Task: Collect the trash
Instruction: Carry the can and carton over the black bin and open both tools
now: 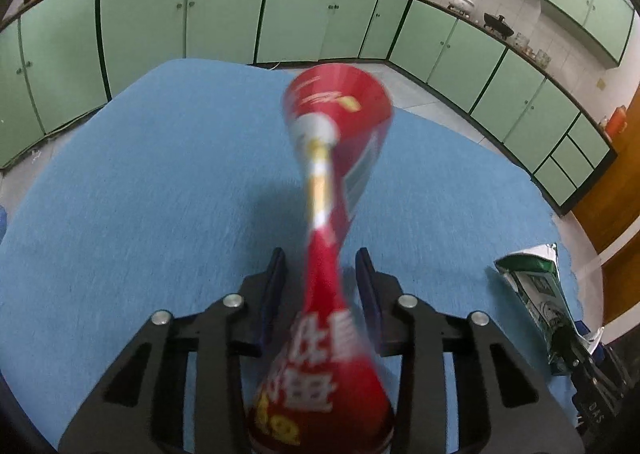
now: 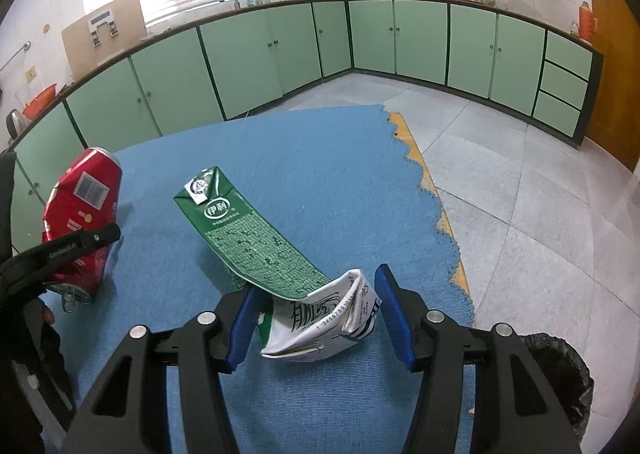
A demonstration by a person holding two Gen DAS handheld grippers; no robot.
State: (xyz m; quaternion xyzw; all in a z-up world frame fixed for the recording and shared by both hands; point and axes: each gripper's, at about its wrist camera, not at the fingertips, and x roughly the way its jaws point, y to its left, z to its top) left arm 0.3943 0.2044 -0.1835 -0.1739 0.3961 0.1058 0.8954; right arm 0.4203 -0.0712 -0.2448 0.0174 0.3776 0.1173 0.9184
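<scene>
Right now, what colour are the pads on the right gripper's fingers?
Blue pads on black arms, clearest in the right wrist view.

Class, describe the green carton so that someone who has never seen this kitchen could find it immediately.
Start at the blue mat in front of the green cabinets. On it lies a flattened green carton, its crumpled white end between the open jaws of the right gripper. The only other trash is a crushed red can in the left gripper.

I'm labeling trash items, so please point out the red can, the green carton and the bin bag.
red can [image 2: 82,213], right wrist view, dented side.
green carton [image 2: 256,242], right wrist view, printed flat face.
bin bag [image 2: 560,378], right wrist view, black rim.
</scene>
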